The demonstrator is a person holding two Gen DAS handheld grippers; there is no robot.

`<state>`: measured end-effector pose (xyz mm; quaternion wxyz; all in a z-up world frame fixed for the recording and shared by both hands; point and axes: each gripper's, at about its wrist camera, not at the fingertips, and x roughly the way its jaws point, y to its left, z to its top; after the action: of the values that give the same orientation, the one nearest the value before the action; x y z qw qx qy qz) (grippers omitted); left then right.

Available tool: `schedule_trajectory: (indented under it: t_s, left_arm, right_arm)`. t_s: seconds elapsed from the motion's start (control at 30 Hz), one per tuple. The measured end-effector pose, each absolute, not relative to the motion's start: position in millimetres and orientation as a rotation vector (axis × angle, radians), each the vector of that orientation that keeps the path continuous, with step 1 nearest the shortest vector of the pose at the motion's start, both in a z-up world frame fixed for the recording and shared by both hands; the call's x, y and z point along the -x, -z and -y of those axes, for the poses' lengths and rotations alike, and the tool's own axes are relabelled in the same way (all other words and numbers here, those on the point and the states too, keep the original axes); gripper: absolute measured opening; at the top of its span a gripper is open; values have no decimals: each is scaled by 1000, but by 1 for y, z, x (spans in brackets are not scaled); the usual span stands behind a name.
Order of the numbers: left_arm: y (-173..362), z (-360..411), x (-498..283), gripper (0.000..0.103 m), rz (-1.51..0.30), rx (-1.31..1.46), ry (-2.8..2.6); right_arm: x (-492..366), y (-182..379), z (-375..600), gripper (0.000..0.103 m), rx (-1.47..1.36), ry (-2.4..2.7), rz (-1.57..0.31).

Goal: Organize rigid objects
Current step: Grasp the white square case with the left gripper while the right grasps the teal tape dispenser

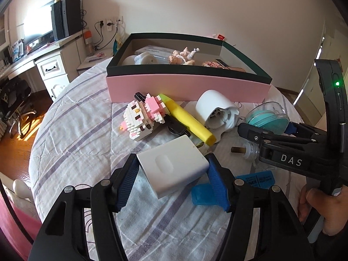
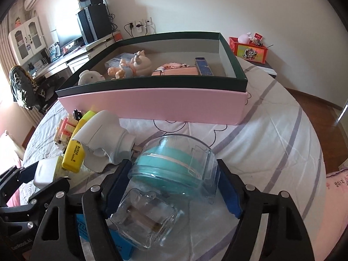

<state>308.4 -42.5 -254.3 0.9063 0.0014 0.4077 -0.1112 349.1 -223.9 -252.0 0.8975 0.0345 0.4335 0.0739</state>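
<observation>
Your left gripper was clamped on the white rectangular plastic charger block, both blue pads pressed against its sides, in front of the pink cardboard box with the dark green rim. Your right gripper had its jaws set around the clear plastic case holding a teal disc, nearer that box's right end; whether the pads pressed on it I could not tell.

White charger pinched in my left pads, tilted on bedsheet. Clear teal-filled case btwn my right pads. Pink box behind, w/ toys inside.
</observation>
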Motion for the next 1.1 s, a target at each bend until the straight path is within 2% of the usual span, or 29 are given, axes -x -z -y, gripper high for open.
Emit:
schedule_trajectory:
  t_s: [0.27,0.83,1.1]
  left_arm:
    - [232,38,-286,64,-771,0,240]
    - [138,37,-228,64,-466,-39,208]
    - [116,35,-219,64,-376,-56,154]
  right_arm:
    - [-315,233,227,77,-89,-163,-821]
    - [-244,130,210,77,-50,-211,-527]
    - [-235,110,202,77,-29,-231,-477]
